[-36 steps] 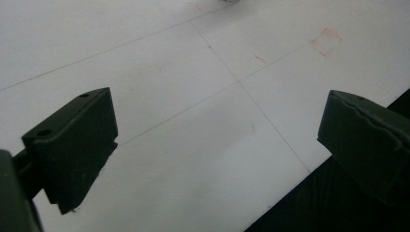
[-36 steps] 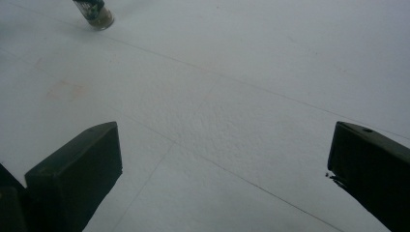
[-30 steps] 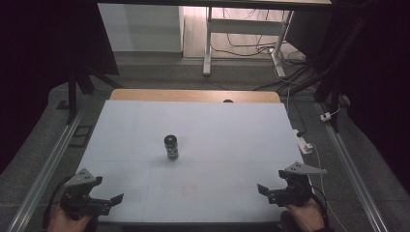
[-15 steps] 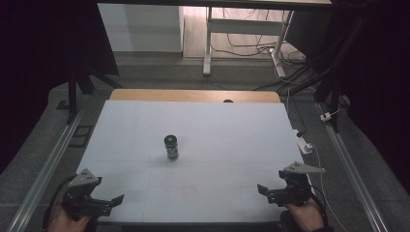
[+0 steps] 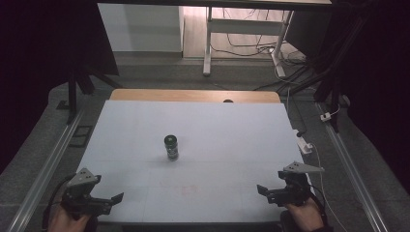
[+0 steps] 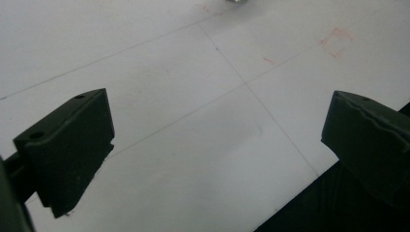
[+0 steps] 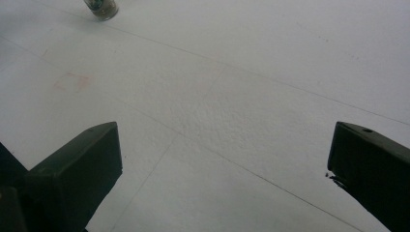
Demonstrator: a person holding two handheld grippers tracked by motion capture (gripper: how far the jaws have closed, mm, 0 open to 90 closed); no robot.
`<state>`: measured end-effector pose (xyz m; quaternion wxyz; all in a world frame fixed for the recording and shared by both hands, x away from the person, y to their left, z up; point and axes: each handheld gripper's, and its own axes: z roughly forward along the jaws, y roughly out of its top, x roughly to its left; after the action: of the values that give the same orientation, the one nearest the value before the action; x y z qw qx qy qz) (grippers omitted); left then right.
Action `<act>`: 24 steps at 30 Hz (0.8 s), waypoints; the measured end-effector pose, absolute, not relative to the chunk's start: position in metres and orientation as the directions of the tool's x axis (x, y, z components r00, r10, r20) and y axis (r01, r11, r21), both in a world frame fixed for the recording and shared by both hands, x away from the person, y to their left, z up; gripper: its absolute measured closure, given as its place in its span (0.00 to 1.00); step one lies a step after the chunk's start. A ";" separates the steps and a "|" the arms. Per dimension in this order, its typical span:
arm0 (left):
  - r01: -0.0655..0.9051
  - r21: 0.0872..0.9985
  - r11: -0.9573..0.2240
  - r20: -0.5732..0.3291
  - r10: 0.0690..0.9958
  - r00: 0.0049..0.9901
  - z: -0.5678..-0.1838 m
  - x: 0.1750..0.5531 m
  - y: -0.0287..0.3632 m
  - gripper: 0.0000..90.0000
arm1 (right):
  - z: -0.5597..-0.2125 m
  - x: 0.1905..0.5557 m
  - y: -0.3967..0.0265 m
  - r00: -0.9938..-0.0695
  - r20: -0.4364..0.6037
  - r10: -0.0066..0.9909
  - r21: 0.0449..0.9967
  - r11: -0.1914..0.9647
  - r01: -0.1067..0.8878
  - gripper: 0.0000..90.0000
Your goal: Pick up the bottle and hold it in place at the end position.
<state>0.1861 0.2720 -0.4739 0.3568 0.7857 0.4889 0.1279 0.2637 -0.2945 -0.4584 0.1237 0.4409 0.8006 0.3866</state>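
Observation:
A small dark jar (image 5: 171, 147) with a black lid stands upright in the middle of the white table (image 5: 232, 135). My left gripper (image 5: 112, 200) rests at the table's near left corner, held by a hand, pointing right. Its jaws stand wide apart over bare table, open (image 6: 217, 145), with the jar's base (image 6: 237, 1) just at the top edge. My right gripper (image 5: 263, 190) sits at the near right corner, pointing left, also open (image 7: 225, 164). The jar's base (image 7: 102, 8) shows far ahead of it at the top left.
A faint red square mark (image 6: 337, 41) (image 7: 72, 81) lies on the sheet between the grippers. A wooden strip (image 5: 193, 95) edges the far side. A white power strip (image 5: 304, 144) lies off the right edge. Metal rails (image 5: 43, 169) run along both sides.

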 end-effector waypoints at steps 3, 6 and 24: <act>0.672 0.693 -0.262 -0.154 0.856 0.493 -0.473 0.188 0.272 0.00 | -0.459 0.264 -0.294 -0.582 0.143 0.801 0.726 0.314 0.612 0.00; 0.667 0.695 -0.269 -0.151 0.852 0.501 -0.473 0.189 0.270 0.00 | -0.459 0.264 -0.294 -0.584 0.140 0.800 0.724 0.319 0.611 0.00; 0.608 0.734 -0.303 -0.172 0.784 0.597 -0.476 0.208 0.257 0.00 | -0.459 0.264 -0.293 -0.585 0.141 0.799 0.717 0.325 0.617 0.00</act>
<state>0.2084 0.2570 -0.4757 0.3991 0.7995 0.4352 0.1099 0.2645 -0.2927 -0.4591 0.1198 0.4397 0.8050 0.3798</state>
